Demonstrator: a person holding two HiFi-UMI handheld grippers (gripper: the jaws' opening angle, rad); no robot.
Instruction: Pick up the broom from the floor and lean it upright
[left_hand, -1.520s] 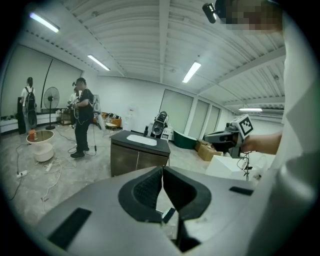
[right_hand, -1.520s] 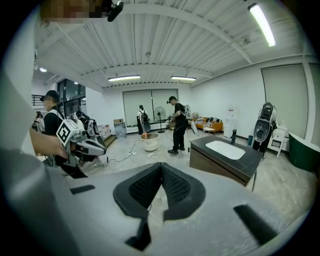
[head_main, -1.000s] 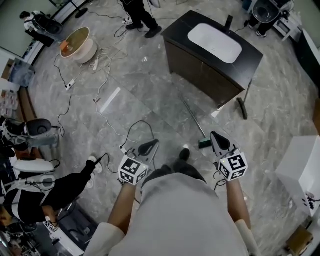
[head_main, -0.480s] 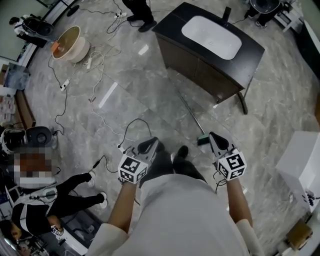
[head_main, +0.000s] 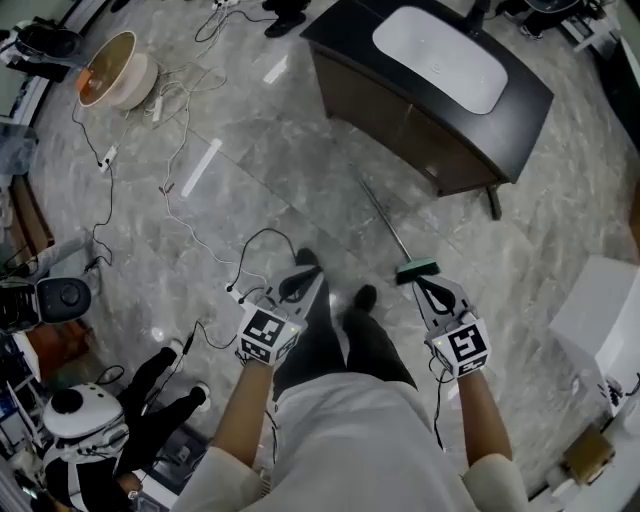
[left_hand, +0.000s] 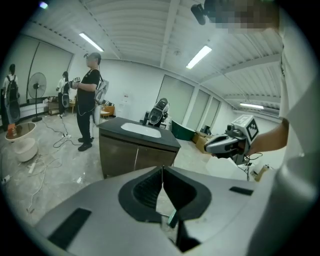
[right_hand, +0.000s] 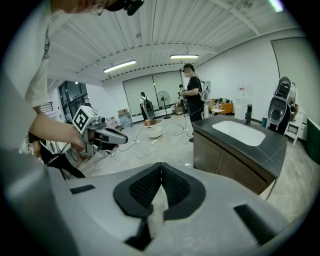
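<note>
Both grippers are showing jaws pressed fully together, with nothing gripped. The left gripper (head_main: 308, 280) is hovering above the floor (head_main: 250, 180), left of the person's legs (head_main: 335, 340). The right gripper (head_main: 425, 287) is hovering just beside the green head of the broom (head_main: 417, 268). The broom is lying flat on the floor, its handle (head_main: 385, 222) running far-left toward the dark sink cabinet (head_main: 400, 110).

Glossy grey marble floor (head_main: 280, 130); broom (head_main: 385, 221) handle thin metal (green plastic head).
</note>
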